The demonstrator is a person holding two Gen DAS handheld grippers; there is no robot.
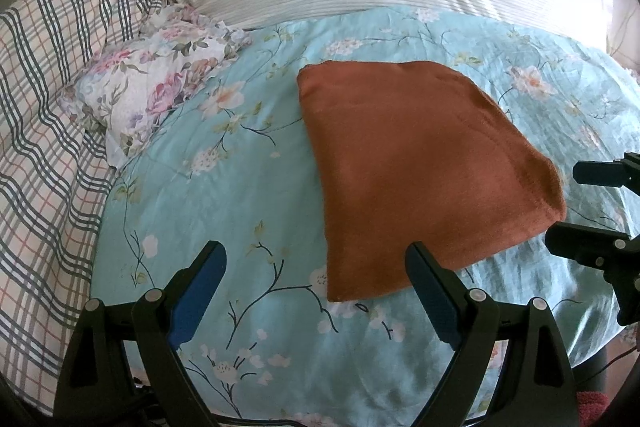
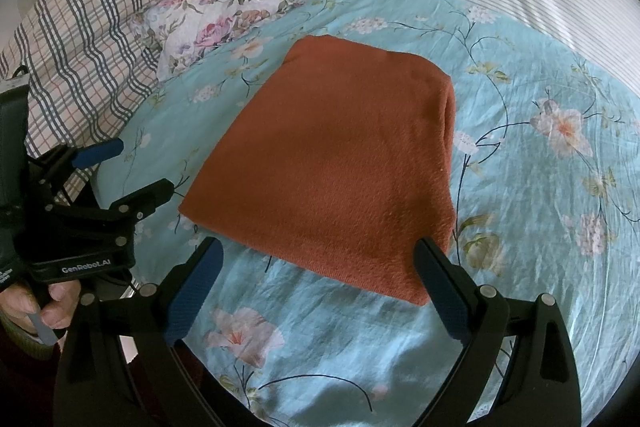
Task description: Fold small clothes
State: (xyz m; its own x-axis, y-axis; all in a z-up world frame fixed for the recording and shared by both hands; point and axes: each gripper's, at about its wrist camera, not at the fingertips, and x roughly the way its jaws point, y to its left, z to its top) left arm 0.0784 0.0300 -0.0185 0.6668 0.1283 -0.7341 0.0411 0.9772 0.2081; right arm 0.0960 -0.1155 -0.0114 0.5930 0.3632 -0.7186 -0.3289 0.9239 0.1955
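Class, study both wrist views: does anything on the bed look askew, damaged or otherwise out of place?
Nothing stands out. The rust-orange cloth lies folded flat on the blue floral sheet, edges fairly even. Both the left gripper and the right gripper are open and hold nothing. No spill or damage shows.

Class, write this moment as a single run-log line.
item: rust-orange cloth folded flat on floral sheet | left tongs: open, empty | right tongs: open, empty | stage: fold looks finished

Both grippers' jaws wide apart.
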